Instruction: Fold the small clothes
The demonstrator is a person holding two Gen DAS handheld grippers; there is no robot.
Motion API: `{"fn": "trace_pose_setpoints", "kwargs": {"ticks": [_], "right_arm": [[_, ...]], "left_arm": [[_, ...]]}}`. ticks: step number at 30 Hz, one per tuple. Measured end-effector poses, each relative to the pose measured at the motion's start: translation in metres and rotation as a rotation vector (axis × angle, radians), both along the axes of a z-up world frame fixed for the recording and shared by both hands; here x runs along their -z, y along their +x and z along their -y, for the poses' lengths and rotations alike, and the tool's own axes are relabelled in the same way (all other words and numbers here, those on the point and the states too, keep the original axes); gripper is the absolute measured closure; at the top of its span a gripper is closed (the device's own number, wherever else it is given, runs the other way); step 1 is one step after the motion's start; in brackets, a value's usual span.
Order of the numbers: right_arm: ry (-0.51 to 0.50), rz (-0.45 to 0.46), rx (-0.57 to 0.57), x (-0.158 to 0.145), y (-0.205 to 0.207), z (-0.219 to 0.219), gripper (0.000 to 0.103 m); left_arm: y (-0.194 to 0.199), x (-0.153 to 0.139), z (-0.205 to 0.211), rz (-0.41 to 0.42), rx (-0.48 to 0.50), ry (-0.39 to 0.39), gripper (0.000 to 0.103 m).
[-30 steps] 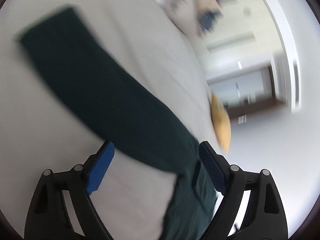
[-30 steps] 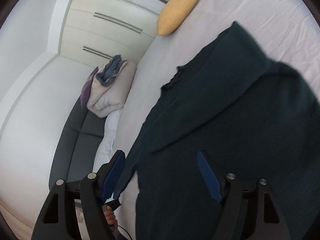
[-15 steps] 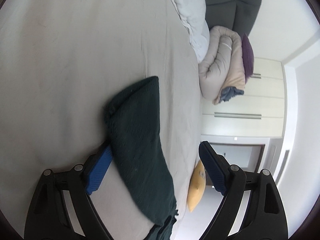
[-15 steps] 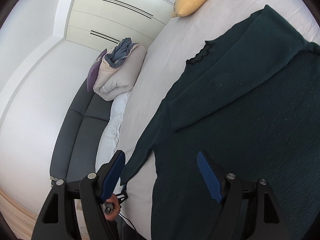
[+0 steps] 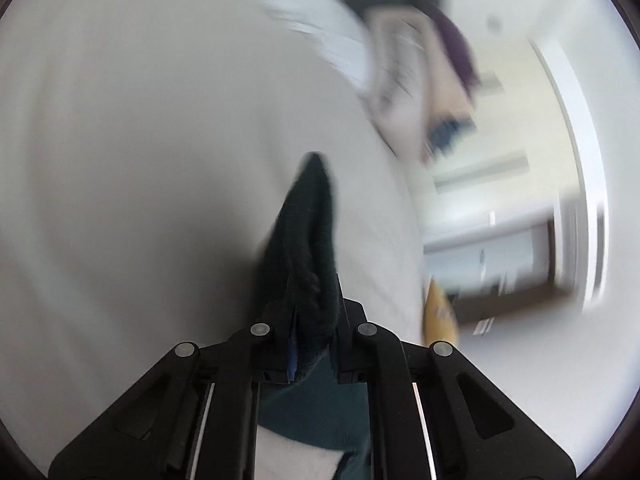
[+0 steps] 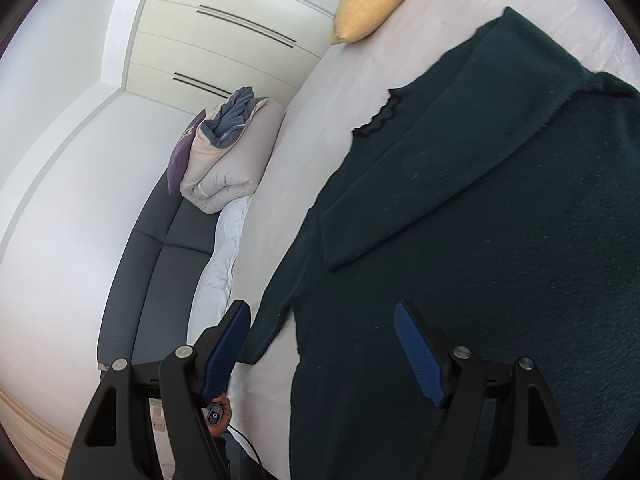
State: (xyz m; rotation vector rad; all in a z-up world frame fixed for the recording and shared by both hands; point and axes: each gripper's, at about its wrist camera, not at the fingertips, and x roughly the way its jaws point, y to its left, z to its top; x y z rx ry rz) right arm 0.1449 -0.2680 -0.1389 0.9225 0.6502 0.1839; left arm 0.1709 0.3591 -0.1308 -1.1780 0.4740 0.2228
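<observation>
Sweater [image 6: 460, 240] lies flat on bed [image 6: 320, 92]; your left gripper [image 5: 314, 320] is clamped on its sleeve, right gripper [image 6: 320, 344] wide open w/ nothing held.

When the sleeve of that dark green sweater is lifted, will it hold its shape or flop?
Probably flop: the sleeve bunches and folds where the left tongs pinch it. The sweater lies limp on the bed, one sleeve already folded flat. Its fuzzy knit likely resists slipping.
</observation>
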Motion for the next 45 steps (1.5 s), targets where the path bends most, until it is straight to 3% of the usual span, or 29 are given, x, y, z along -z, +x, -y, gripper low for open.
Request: {"fn": "trace_pose_setpoints", "kwargs": {"ticks": [2, 4, 7, 9, 13, 18, 24, 32, 36, 42, 45], "right_arm": [[0.007, 0.004, 0.012, 0.003, -0.002, 0.007, 0.025], [0.014, 0.007, 0.026, 0.005, -0.005, 0.016, 0.025], [0.029, 0.008, 0.053, 0.009, -0.006, 0.030, 0.025], [0.034, 0.004, 0.065, 0.010, -0.004, 0.038, 0.025], [0.038, -0.013, 0.045, 0.011, 0.015, 0.047, 0.025], [0.069, -0.054, -0.046, 0.017, 0.066, 0.041, 0.025], [0.089, -0.170, -0.168, 0.038, 0.142, 0.007, 0.025], [0.123, -0.231, -0.228, 0.044, 0.180, -0.014, 0.027], [0.114, -0.290, -0.241, 0.053, 0.196, -0.019, 0.045], [0.003, -0.297, -0.283, 0.051, 0.202, -0.031, 0.087], [-0.033, -0.276, -0.277, 0.044, 0.199, -0.026, 0.092]], "left_arm": [[0.022, -0.025, 0.035, 0.010, 0.097, 0.107, 0.093], [0.048, -0.056, 0.095, 0.028, 0.244, 0.267, 0.093], [0.073, -0.078, 0.203, 0.051, 0.482, 0.497, 0.093], [0.080, -0.072, 0.278, 0.047, 0.626, 0.635, 0.093], [0.081, -0.025, 0.376, -0.032, 0.791, 0.776, 0.094], [0.075, 0.012, 0.396, -0.086, 0.808, 0.807, 0.094], [0.083, 0.015, 0.390, -0.078, 0.805, 0.834, 0.094], [0.080, 0.014, 0.393, -0.077, 0.806, 0.859, 0.093], [0.080, 0.013, 0.395, -0.089, 0.813, 0.869, 0.093], [0.082, 0.009, 0.396, -0.112, 0.827, 0.873, 0.092], [0.078, 0.004, 0.392, -0.097, 0.847, 0.845, 0.089]]}}
